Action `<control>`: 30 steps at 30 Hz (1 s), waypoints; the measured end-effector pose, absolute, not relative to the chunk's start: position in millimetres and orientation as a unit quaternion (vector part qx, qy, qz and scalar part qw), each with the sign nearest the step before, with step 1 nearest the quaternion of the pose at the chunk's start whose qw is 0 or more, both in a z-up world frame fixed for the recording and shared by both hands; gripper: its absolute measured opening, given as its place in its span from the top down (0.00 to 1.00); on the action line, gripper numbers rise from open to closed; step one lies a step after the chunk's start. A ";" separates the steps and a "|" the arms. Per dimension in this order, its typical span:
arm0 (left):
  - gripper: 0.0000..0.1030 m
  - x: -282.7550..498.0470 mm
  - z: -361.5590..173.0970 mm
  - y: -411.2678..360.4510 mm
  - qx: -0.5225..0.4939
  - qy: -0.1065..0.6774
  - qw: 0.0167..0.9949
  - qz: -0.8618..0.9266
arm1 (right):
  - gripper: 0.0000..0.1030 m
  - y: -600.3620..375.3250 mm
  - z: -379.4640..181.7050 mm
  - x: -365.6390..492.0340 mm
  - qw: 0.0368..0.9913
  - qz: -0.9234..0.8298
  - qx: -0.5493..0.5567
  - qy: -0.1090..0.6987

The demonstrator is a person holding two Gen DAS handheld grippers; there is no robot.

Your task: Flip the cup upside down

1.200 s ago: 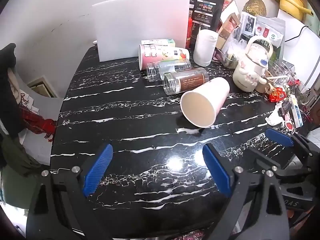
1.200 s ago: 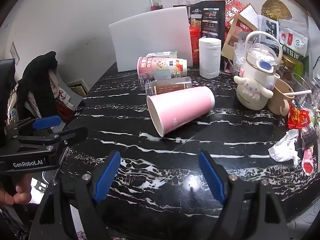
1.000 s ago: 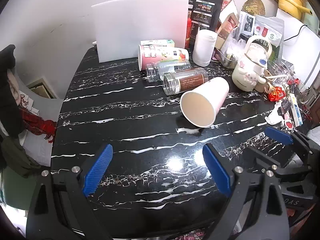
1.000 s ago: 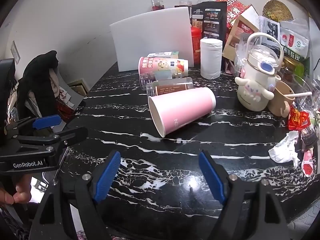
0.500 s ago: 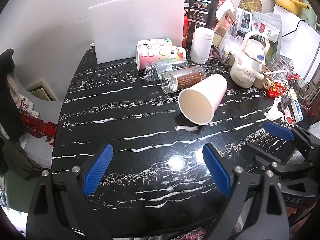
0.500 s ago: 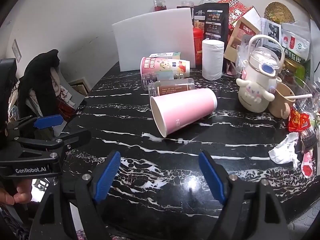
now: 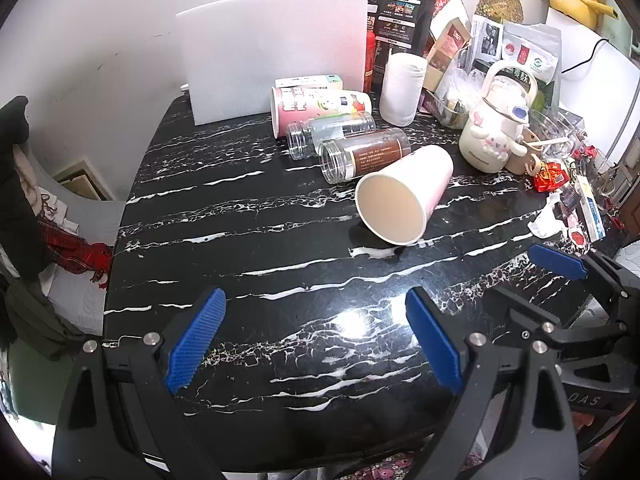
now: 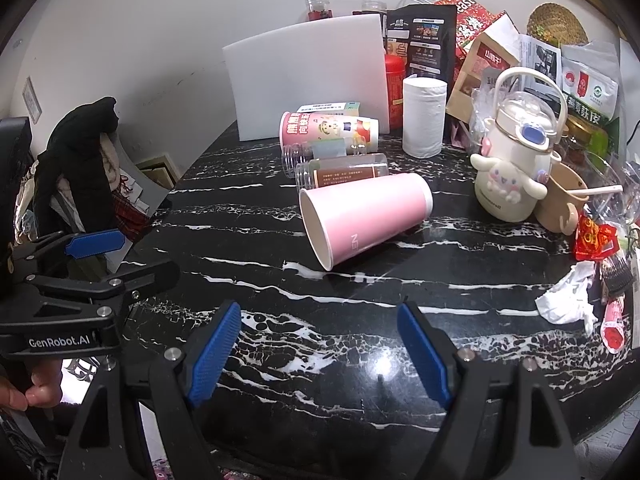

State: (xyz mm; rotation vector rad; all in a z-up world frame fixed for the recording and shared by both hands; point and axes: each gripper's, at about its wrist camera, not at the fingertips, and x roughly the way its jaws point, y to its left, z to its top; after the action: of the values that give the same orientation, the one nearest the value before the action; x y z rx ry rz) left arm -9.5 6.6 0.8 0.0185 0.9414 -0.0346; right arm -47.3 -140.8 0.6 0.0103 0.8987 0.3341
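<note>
A pink paper cup (image 8: 366,216) lies on its side on the black marble table (image 8: 360,320), its open mouth toward the near left. In the left wrist view the cup (image 7: 404,196) shows its beige inside. My left gripper (image 7: 316,344) is open and empty, low over the table's near edge, well short of the cup. My right gripper (image 8: 320,356) is open and empty, also near the front edge, with the cup ahead of it. The left gripper also shows at the left of the right wrist view (image 8: 92,264).
Two clear jars (image 8: 340,172) and a pink printed can (image 8: 328,130) lie just behind the cup. A white roll (image 8: 424,118), a white foam board (image 8: 308,76), a cartoon kettle (image 8: 516,160), packets and a crumpled tissue (image 8: 568,300) crowd the back and right.
Both grippers have risen and pulled back slightly, so the table sits a little farther off in both views. The cup has not moved. Both stay open.
</note>
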 end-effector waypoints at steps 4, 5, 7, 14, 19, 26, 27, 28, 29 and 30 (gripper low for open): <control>0.12 -10.8 0.1 7.7 0.009 0.455 0.890 -0.015 | 0.22 -140.8 -0.5 -46.4 0.886 0.161 0.004 0.435; 0.12 -11.2 -0.1 7.9 0.009 0.455 0.890 -0.014 | 0.22 -140.9 -0.9 -46.0 0.885 0.161 0.004 0.436; 0.12 -11.3 -0.1 8.6 0.009 0.456 0.890 -0.014 | 0.22 -140.6 -2.0 -46.0 0.885 0.161 0.003 0.437; 0.12 -11.2 -0.8 10.5 0.010 0.457 0.889 -0.014 | 0.22 -140.4 -3.9 -47.4 0.884 0.160 0.004 0.439; 0.12 -11.3 -1.3 10.0 0.011 0.458 0.889 -0.012 | 0.22 -141.6 -4.8 -47.3 0.884 0.159 0.008 0.440; 0.12 -10.1 -3.1 10.1 0.012 0.460 0.888 -0.011 | 0.22 -141.0 -5.6 -47.2 0.883 0.160 0.007 0.442; 0.12 -10.2 -3.1 10.1 0.011 0.461 0.888 -0.011 | 0.22 -140.9 -5.7 -46.9 0.883 0.160 0.008 0.442; 0.12 -10.2 -3.3 10.2 0.011 0.460 0.888 -0.012 | 0.22 -140.8 -6.0 -46.6 0.882 0.160 0.008 0.443; 0.12 -9.7 -3.2 10.0 0.012 0.461 0.887 -0.011 | 0.22 -140.7 -6.1 -46.3 0.882 0.159 0.008 0.443; 0.12 -9.3 -3.3 9.9 0.012 0.461 0.887 -0.011 | 0.22 -140.7 -6.2 -46.1 0.882 0.159 0.008 0.443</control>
State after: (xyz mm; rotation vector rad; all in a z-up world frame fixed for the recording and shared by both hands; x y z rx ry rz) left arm -9.3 9.9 -3.3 0.0249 0.9591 -0.0229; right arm -46.1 -140.7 -6.2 0.0170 0.9231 0.3317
